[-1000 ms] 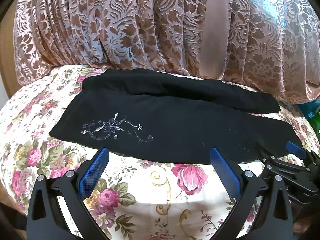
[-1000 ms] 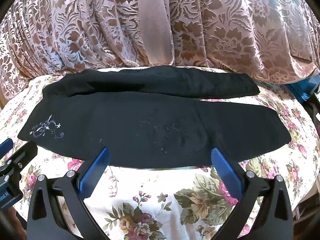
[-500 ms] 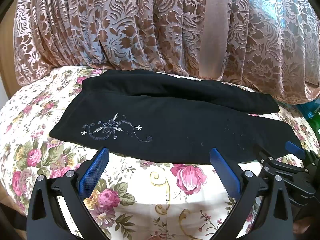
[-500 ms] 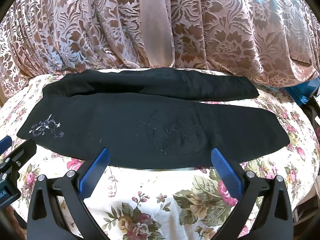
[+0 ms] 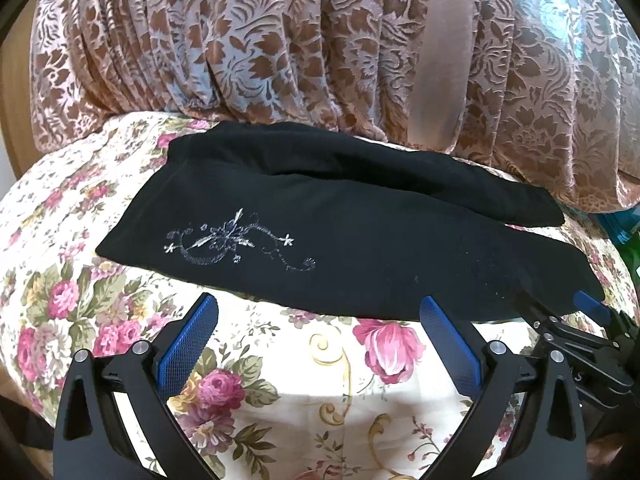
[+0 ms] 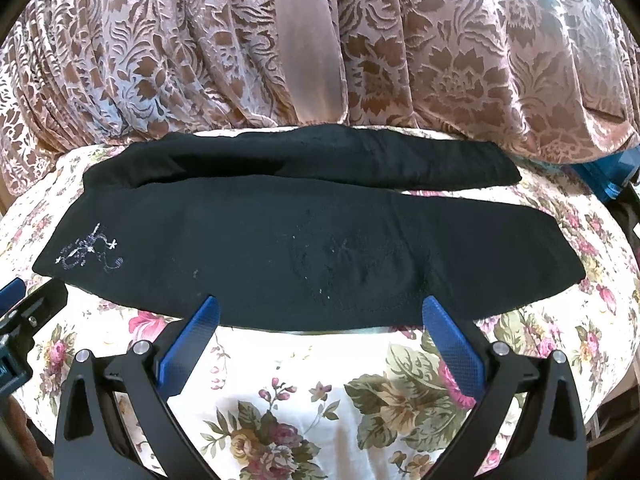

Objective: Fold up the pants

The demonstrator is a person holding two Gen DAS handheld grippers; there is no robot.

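Right gripper (image 5: pixel 560 308) only partly seen at left-wrist frame edge, its near finger lost against black pants (image 5: pixel 340 240); left gripper (image 6: pixel 16 300) cut off by right-wrist frame edge; blue object (image 6: pixel 608 180) behind curtain (image 6: pixel 440 60) mostly hidden, unidentifiable; faint embroidery (image 6: pixel 344 248) mid-pants unreadable.

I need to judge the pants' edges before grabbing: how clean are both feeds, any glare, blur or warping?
Left wrist view: sharp, evenly lit; fisheye bends the pants into an arc; bluish sheen on the curtain at top right. Right wrist view: equally sharp, the black cloth swallows fold detail, corners vignetted.
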